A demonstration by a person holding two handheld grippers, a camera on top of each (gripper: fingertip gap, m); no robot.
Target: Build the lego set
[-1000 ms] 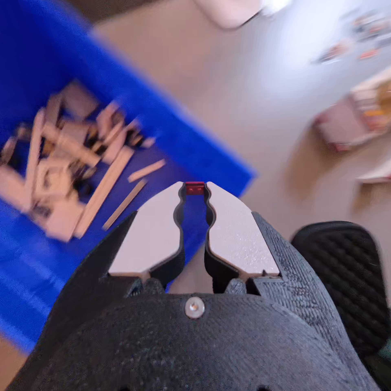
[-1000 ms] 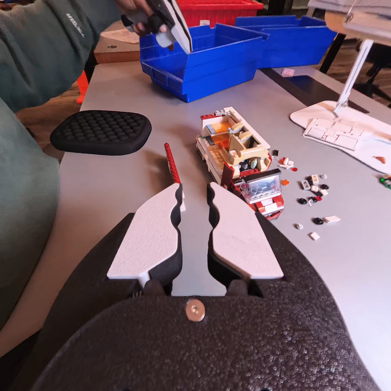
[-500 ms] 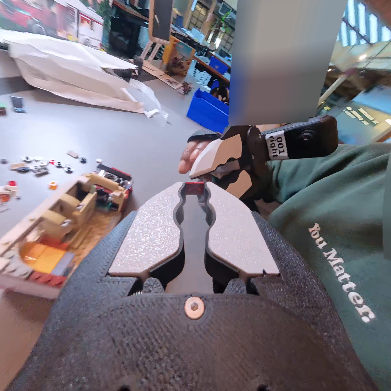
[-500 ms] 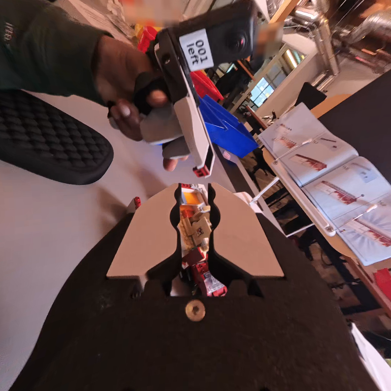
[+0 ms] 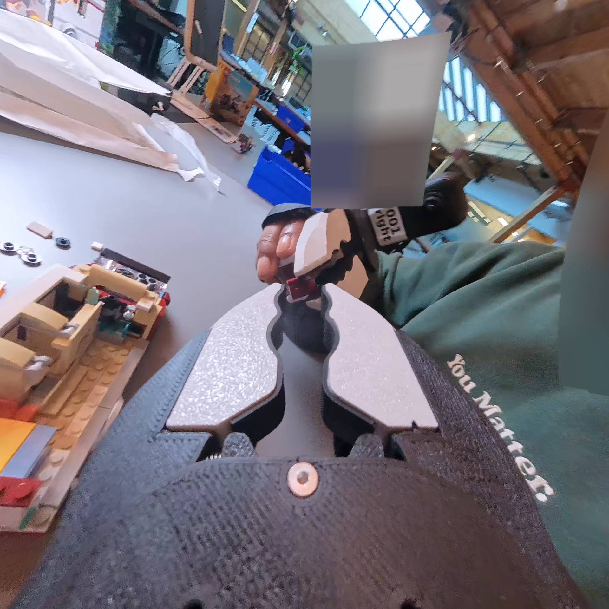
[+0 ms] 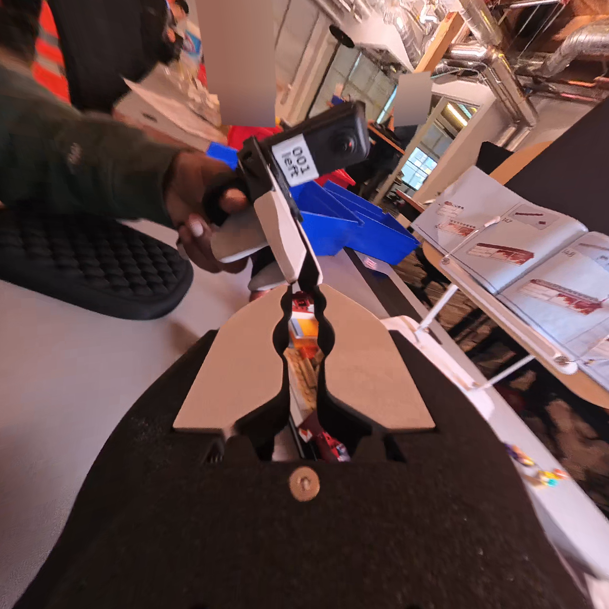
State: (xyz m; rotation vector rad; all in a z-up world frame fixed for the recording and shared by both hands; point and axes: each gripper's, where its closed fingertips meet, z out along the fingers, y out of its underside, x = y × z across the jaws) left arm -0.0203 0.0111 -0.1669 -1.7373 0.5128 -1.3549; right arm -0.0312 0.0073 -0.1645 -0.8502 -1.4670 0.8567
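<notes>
Half a second back, your left claw [image 5: 301,289] was clamped on the small red brick [image 5: 299,287]. Now its tips stand apart, with a sliver of gap on either side of the brick. Your right claw [image 6: 302,291] has narrowed and pinches the brick instead. The brick sits just above centre frame in both views, held over the bench [image 5: 164,214], to the right of the tan brick model [image 5: 82,316].

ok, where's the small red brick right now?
Left wrist view, centre: small red brick between the left gripper's fingertips, met there by the right gripper's tips, right of the toy-brick model.
</notes>
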